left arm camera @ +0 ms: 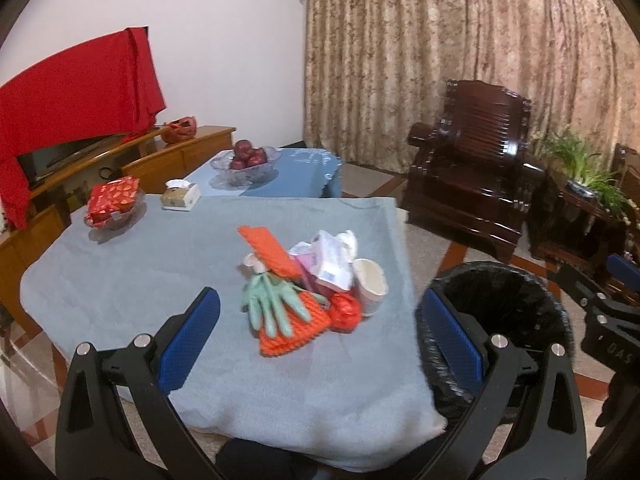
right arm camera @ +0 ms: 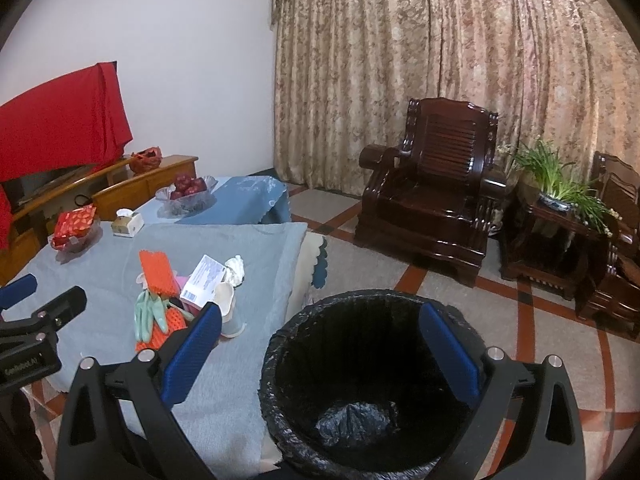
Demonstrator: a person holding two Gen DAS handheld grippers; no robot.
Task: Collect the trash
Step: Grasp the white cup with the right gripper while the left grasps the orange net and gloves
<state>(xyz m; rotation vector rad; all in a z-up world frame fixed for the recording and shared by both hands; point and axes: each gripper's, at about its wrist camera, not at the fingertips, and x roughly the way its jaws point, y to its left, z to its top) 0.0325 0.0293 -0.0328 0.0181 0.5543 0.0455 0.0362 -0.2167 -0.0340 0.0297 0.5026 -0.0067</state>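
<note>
Trash (left arm camera: 304,292) lies ahead between left gripper's (left arm camera: 320,344) fingers (left arm camera: 192,344).

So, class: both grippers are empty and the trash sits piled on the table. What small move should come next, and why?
Probably ease the left gripper forward and down onto the green glove, the near top of the trash pile. Its fingers are spread and aimed there, while the right gripper, also open, hangs over the empty lined bin.
</note>
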